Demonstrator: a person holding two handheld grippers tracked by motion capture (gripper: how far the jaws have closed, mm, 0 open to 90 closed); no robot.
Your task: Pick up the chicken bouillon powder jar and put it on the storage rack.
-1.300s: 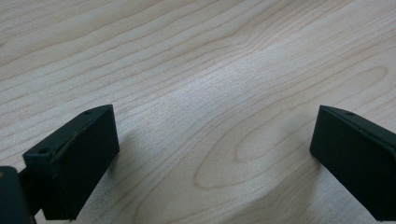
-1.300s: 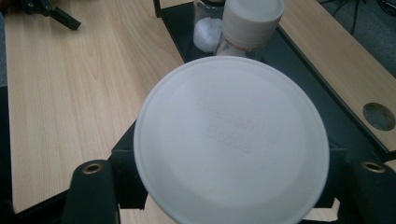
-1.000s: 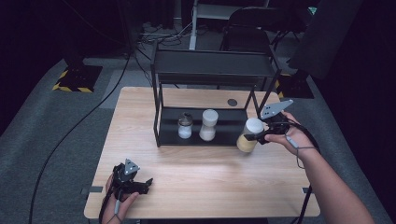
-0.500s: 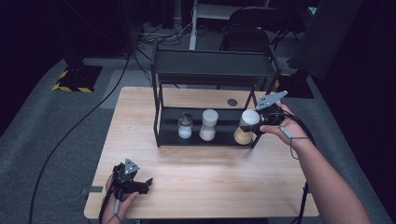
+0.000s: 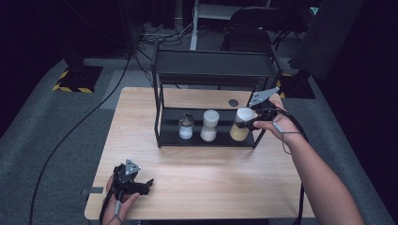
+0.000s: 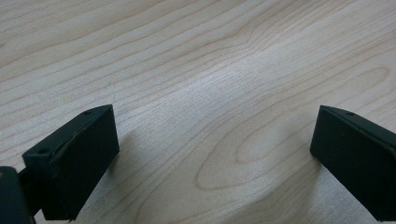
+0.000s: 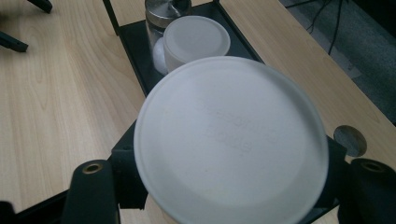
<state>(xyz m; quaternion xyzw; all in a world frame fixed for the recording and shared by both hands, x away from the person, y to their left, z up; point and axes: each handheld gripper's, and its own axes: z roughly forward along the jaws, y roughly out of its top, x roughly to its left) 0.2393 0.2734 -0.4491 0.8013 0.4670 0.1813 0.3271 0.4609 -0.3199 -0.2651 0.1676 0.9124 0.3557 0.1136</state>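
A clear jar [image 5: 240,124] with a white lid and yellowish contents is at the right end of the lower shelf of the black rack [image 5: 216,70]. My right gripper [image 5: 251,121] is shut on it from the right. In the right gripper view the jar's lid [image 7: 231,140] lies between the jaws and hides what is under it, so I cannot tell whether the jar rests on the shelf. My left gripper [image 5: 146,184] rests on the table [image 5: 197,173] at the near left. In its own view the left gripper [image 6: 210,154] is open over bare wood.
On the lower shelf stand a white-lidded jar [image 5: 210,125] and a metal-topped shaker [image 5: 186,126], seen beyond the held lid as the jar [image 7: 196,39] and the shaker [image 7: 166,9]. A round cable hole [image 5: 233,102] lies behind the rack. Chairs and cables sit on the floor beyond.
My right gripper has carried the jar left and away from me, from in front of the rack's right post into the right end of the lower shelf. The left gripper stayed put.
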